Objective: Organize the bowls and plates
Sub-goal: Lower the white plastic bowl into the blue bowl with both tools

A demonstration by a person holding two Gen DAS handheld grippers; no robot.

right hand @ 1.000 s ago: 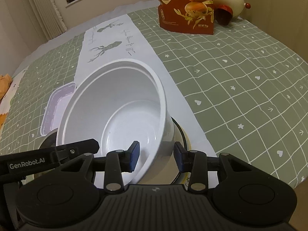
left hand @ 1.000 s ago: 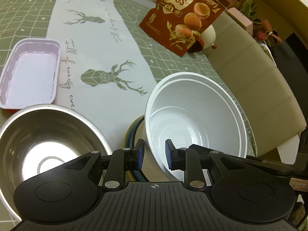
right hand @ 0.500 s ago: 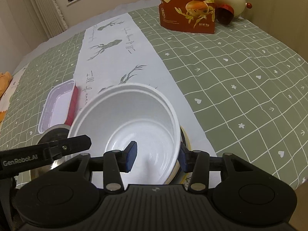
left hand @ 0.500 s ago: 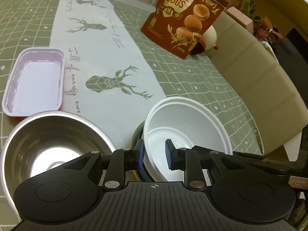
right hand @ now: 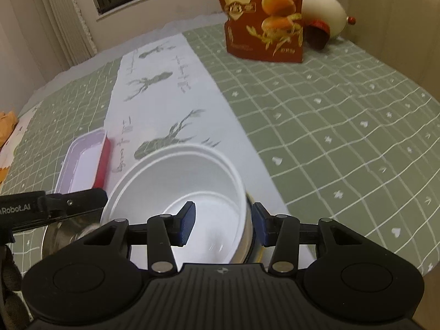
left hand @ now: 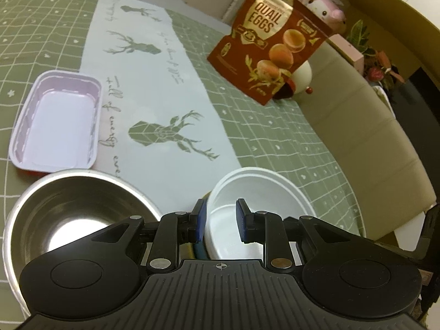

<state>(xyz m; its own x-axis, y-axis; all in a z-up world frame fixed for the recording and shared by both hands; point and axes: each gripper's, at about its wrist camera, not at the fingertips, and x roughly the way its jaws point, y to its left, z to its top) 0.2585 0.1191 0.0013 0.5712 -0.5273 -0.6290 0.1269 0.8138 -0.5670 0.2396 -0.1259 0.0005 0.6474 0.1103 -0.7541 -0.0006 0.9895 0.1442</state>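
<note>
white plastic bowl seated on dark plate, likely stacking | left gripper, right gripper both spread, straddling opposite rims | steel bowl near-left, untouched

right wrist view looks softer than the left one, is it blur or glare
Right wrist view: motion blur smears the round white plastic bowl and the green checked tablecloth. Left wrist view: sharp, but glare burns out the base of the round stainless steel bowl.
</note>
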